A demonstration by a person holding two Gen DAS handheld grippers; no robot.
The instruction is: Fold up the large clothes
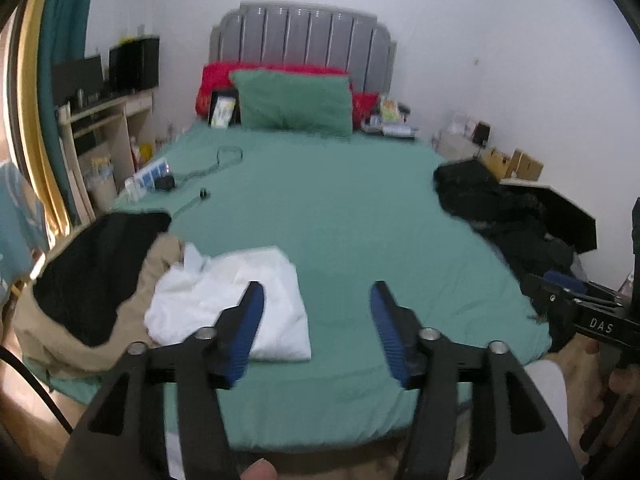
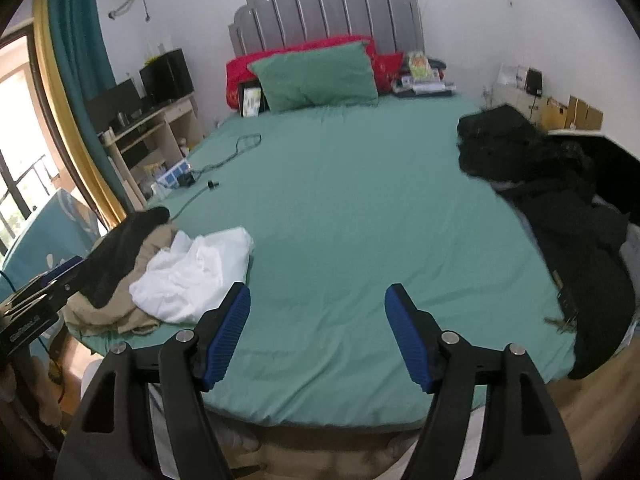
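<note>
A folded white garment point(image 1: 240, 300) point(image 2: 196, 276) lies near the left front of the green bed sheet point(image 1: 360, 220) point(image 2: 340, 200). Just left of it sits a heap of tan and black clothes point(image 1: 92, 280) point(image 2: 120, 248). A pile of black clothes point(image 1: 500, 208) point(image 2: 540, 184) covers the bed's right side. My left gripper point(image 1: 317, 286) hovers open over the bed's front, its left finger overlapping the white garment in the picture, with nothing between the blue pads. My right gripper point(image 2: 318, 287) is open above bare sheet, also empty.
A green pillow point(image 2: 316, 76) and red bedding point(image 2: 240, 76) rest against the grey headboard point(image 2: 328, 12). A cable with a charger point(image 2: 208, 168) lies on the left of the sheet. A desk point(image 2: 156, 132) stands at the left and cardboard boxes point(image 2: 572, 114) at the right.
</note>
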